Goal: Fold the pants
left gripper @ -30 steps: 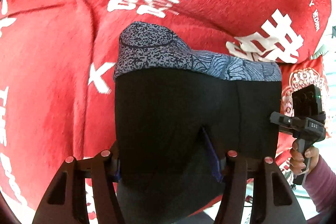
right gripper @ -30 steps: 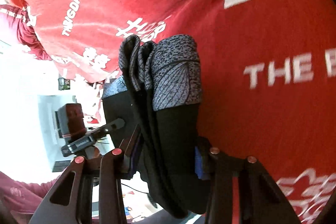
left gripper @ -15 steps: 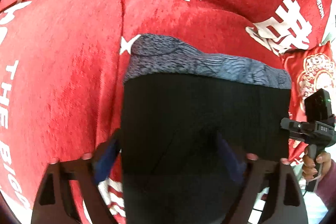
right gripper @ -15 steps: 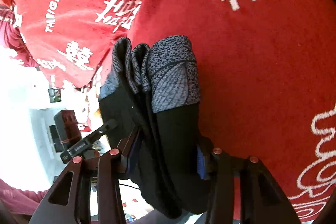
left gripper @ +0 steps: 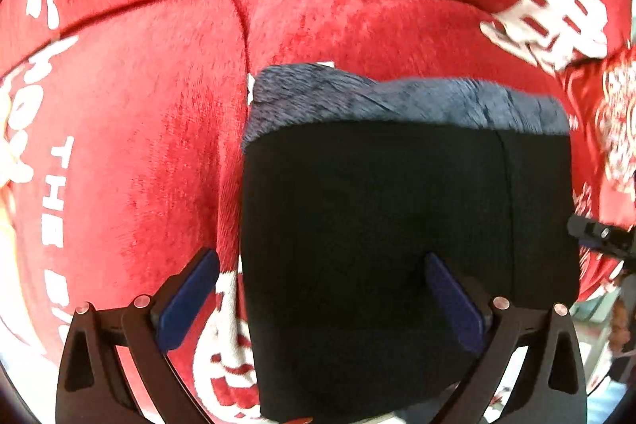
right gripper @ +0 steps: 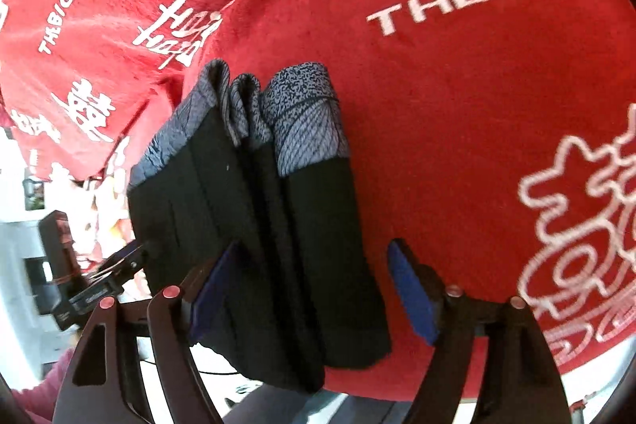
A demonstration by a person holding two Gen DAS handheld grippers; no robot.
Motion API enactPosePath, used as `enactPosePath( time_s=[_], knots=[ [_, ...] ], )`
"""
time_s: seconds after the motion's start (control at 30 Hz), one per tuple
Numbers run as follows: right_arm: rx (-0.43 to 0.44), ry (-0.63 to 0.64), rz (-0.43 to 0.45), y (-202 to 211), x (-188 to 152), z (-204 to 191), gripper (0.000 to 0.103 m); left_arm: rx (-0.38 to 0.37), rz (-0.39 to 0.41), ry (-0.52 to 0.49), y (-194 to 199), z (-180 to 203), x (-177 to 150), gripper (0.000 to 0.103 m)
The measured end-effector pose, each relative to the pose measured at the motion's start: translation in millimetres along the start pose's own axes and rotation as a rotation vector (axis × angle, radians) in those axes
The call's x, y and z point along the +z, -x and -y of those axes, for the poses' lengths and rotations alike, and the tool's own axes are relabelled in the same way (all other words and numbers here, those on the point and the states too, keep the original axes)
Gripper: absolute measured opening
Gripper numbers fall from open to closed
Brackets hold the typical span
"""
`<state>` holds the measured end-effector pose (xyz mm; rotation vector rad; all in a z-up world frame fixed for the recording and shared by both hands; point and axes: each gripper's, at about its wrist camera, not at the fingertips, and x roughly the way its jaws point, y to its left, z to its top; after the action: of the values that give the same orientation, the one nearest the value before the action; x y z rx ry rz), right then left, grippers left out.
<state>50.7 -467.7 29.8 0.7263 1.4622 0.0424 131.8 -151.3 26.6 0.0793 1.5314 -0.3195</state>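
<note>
- Spreading wide, the left hand-held gripper [left gripper: 318,289] points straight down; the folded pants [left gripper: 397,225] lie between its blue pads [left gripper: 187,301], free of them.
- The right hand-held gripper [right gripper: 314,289] is opening too, its pads no longer clamping the pants as a second ago.
- The pants rest on a red blanket [left gripper: 139,106].

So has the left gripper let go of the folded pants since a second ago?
Yes. The left gripper is opening; its pads, earlier pinching the folded pants, now stand apart against the red blanket.
</note>
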Motion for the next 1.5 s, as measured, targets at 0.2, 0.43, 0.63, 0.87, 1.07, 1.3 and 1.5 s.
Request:
enactPosePath(
  time_s=[0.2, 0.43, 0.63, 0.87, 1.07, 1.3, 1.5],
  knots=[
    [-0.112, -0.026, 0.052, 20, -19, 2, 0.092, 0.070, -0.014, 0.000, 9, 6, -16, 0.103],
    [-0.201, -0.048, 0.090, 37, -37, -7, 0.093, 0.136, -0.009, 0.014, 25, 0, -33, 0.103],
    [-0.249, 0.000, 0.099, 56, -54, -37, 0.093, 0.171, 0.011, -0.013, 54, 9, -45, 0.103],
    [-0.270, 0.066, 0.104, 67, -74, -85, 0.093, 0.180, 0.039, -0.042, 88, 27, -54, 0.103],
    [-0.264, 0.068, 0.108, 76, -88, -111, 0.093, 0.193, 0.056, -0.046, 115, 31, -60, 0.103],
    [-0.321, 0.115, 0.116, 92, -103, -134, 0.093, 0.195, 0.053, 0.000, 137, 29, -70, 0.103],
    [-0.357, 0.163, 0.102, 96, -115, -149, 0.093, 0.190, 0.055, 0.019, 151, 30, -77, 0.103]
  ],
)
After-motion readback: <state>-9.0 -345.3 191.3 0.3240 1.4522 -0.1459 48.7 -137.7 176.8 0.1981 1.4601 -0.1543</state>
